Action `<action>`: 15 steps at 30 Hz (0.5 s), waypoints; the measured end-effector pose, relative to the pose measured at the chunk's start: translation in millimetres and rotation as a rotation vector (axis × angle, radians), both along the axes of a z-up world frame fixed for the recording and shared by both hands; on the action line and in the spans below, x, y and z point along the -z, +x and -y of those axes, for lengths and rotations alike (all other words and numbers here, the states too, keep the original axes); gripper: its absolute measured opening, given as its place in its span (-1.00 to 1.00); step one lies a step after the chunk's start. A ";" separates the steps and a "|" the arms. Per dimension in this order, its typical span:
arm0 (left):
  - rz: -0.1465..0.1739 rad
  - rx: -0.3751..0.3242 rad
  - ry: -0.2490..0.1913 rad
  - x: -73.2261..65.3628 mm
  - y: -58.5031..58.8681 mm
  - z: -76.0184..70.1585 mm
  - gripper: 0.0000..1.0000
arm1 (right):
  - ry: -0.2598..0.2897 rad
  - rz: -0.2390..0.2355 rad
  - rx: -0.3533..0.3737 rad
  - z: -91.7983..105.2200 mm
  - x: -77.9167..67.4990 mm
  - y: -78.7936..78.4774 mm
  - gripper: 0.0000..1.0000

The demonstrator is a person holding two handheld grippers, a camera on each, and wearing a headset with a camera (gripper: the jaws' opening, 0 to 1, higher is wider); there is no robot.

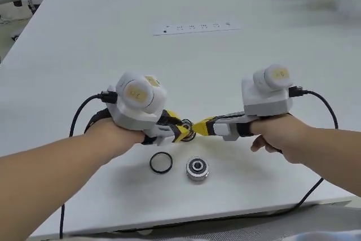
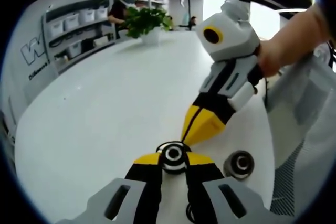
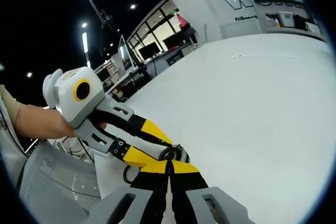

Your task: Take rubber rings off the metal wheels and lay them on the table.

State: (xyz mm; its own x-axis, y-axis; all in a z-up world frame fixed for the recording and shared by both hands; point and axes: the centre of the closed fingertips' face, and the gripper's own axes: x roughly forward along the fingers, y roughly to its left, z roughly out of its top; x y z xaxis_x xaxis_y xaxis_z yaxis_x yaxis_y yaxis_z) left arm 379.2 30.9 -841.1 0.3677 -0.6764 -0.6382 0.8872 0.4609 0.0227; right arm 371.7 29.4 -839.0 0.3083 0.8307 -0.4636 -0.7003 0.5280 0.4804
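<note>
Ring (image 2: 174, 144): a dark band that looks to be still seated round the rim of the wheel (image 2: 174, 157). The wheel hangs above the table (image 1: 113, 38), near its front edge, between the two grippers.

The left gripper (image 2: 175, 160) has its jaws clamped on the wheel from both sides. The wheel's face is turned back toward that gripper, so its axle runs along the jaws and on toward the right hand. The right gripper (image 2: 195, 129) comes in nose to nose and slightly off line. Its jaws are together in a narrow wedge, with the tip touching the wheel's far rim. I cannot tell whether that tip has any rubber pinched.

By my reading, the peel turns on this meeting. The ring must slide off along the axle, away from the left jaws, and the right gripper is the one placed to draw it.

A loose ring (image 1: 161, 163) lies flat just below the grippers, with a bare wheel (image 1: 197, 169) just beside it. Both are close to the front edge, so laying room there is tight. The table is open toward the power strip (image 1: 197, 26). Cables (image 1: 316, 184) trail off both sides, well apart from the work.
</note>
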 end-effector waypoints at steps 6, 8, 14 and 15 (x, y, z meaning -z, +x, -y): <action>0.001 0.011 -0.029 -9.9 -3.9 -3.0 -0.51 | 0.005 0.002 0.002 -1.4 -2.5 -1.2 -1.00; 0.002 0.019 -0.026 -11.3 -7.3 -6.0 -0.41 | 0.008 0.003 0.002 -1.9 -3.4 -1.3 -1.00; 0.004 0.022 -0.028 -18.8 -15.8 -18.0 -0.23 | 0.010 0.006 0.002 -3.5 -5.6 -2.4 -1.00; 0.004 0.023 -0.030 -20.1 -17.1 -19.4 -0.21 | 0.009 0.008 0.001 -3.8 -5.9 -2.6 -1.00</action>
